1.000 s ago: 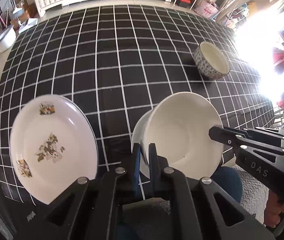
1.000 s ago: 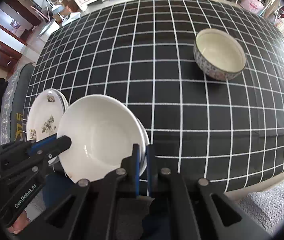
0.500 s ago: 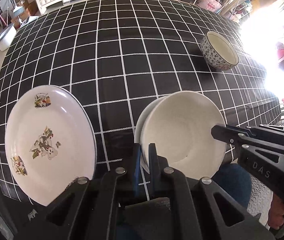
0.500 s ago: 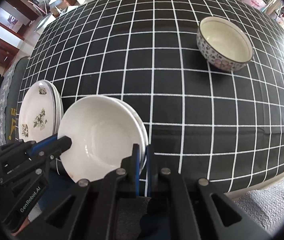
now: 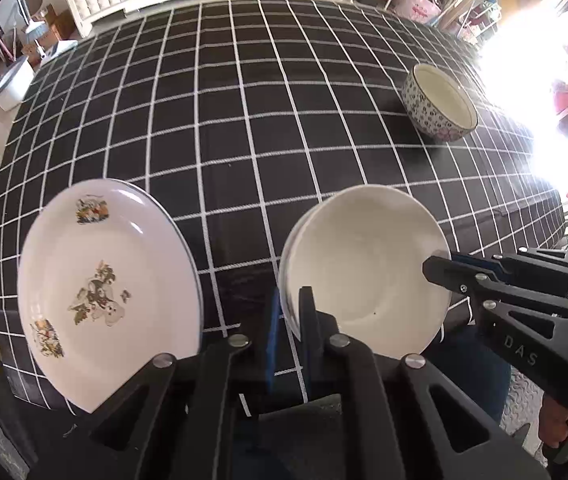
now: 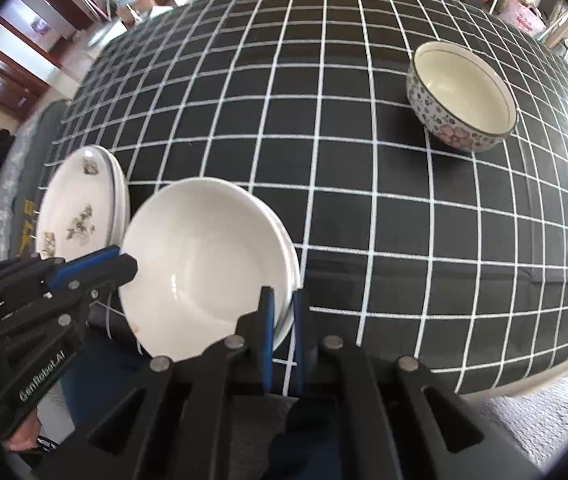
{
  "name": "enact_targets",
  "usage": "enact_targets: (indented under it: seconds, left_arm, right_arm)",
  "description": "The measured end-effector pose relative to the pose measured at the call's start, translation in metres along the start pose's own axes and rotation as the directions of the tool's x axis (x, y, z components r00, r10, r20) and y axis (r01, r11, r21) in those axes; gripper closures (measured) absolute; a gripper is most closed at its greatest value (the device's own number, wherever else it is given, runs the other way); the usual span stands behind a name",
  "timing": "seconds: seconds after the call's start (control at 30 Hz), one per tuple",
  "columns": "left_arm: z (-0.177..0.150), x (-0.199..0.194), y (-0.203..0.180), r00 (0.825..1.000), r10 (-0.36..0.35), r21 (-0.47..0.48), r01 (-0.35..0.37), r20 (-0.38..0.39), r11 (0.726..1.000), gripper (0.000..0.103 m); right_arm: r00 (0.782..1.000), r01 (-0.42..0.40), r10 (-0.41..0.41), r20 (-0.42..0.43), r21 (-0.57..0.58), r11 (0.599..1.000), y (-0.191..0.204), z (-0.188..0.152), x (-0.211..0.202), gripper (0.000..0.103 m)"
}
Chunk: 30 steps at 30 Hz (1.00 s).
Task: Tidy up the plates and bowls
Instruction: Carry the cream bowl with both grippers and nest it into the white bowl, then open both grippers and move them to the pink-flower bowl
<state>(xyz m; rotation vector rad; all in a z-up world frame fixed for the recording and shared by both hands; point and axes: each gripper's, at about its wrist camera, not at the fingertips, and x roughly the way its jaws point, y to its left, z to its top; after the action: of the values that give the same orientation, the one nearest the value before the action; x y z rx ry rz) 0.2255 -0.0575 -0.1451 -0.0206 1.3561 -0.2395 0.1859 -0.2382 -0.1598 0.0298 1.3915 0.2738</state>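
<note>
the left gripper has its fingers pinched almost all the way together on the left rim of the white bowls. the right gripper does the same on the right rim, low in the middle of its own view. so both pairs of fingers hold the same thing, one on each side, with only the thin edge between them.

it looks like two white bowls, one sitting inside the other, because a second rim shows just behind the first. they sit low in the middle of both views, at the near edge of the worktop with its black cloth and white squares. i cannot tell if they rest on the cloth or hang just above it.

these bowls are hard and shiny, so they are likely slippery and would break if dropped. two together will feel a bit heavy. i think the rim is the right place to hold, with both sides kept level so the inner bowl does not slide out.

just left of them is a stack of flower plates, near but not touching. a patterned bowl stands alone, well apart, in the upper right of the right view.
</note>
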Motion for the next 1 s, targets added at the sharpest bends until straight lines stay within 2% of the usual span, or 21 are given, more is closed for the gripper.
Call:
enact_targets:
  seconds: [0.07,0.23,0.33,0.4,0.47,0.53,0.6,0.73,0.9,0.93,1.0]
  left_arm:
    - [0.001,-0.006,0.002,1.000,-0.012,-0.006,0.012,0.017,1.000,0.083]
    - [0.010,-0.034,-0.007,0.996,-0.033,0.029,0.030,0.088,0.999,0.070]
    - [0.019,-0.052,-0.017,0.990,-0.036,0.048,0.030,0.138,0.998,0.065]
    - [0.028,-0.064,-0.024,0.985,-0.049,0.054,0.041,0.164,0.998,0.064]
    - [0.037,-0.074,-0.032,0.980,-0.056,0.064,0.044,0.189,0.997,0.064]
    - [0.043,-0.081,-0.039,0.977,-0.053,0.081,0.037,0.208,0.996,0.059]
    - [0.053,-0.088,-0.051,0.971,-0.047,0.114,0.020,0.232,0.993,0.056]
    - [0.068,-0.093,-0.064,0.966,-0.062,0.142,0.027,0.251,0.990,0.056]
    - [0.094,-0.082,-0.089,0.969,-0.084,0.185,0.040,0.232,0.982,0.056]
    - [0.100,-0.077,-0.095,0.970,-0.082,0.194,0.037,0.228,0.980,0.050]
    - [0.109,-0.071,-0.101,0.968,-0.070,0.195,0.023,0.239,0.980,0.049]
  right_arm:
    - [1.000,-0.011,0.011,0.020,-0.002,1.000,-0.001,-0.001,-0.006,0.089]
    - [0.992,-0.039,0.036,0.121,0.015,0.999,-0.015,0.002,-0.040,0.088]
    - [0.985,-0.015,0.011,0.172,0.022,1.000,-0.025,0.006,-0.061,0.087]
    - [0.979,0.000,-0.006,0.204,0.028,1.000,-0.031,0.008,-0.074,0.078]
    - [0.973,0.006,-0.014,0.232,0.037,0.999,-0.039,0.010,-0.085,0.053]
    - [0.959,0.024,-0.037,0.282,0.051,0.998,-0.047,0.012,-0.101,0.039]
    - [0.946,0.051,-0.068,0.316,0.062,0.997,-0.056,0.016,-0.113,0.036]
    - [0.938,0.068,-0.092,0.335,0.080,0.994,-0.071,0.025,-0.126,0.035]
    - [0.937,0.079,-0.108,0.333,0.098,0.992,-0.089,0.040,-0.126,0.027]
    - [0.936,0.080,-0.109,0.335,0.098,0.992,-0.094,0.044,-0.125,0.026]
    - [0.938,0.081,-0.108,0.328,0.095,0.992,-0.101,0.049,-0.123,0.024]
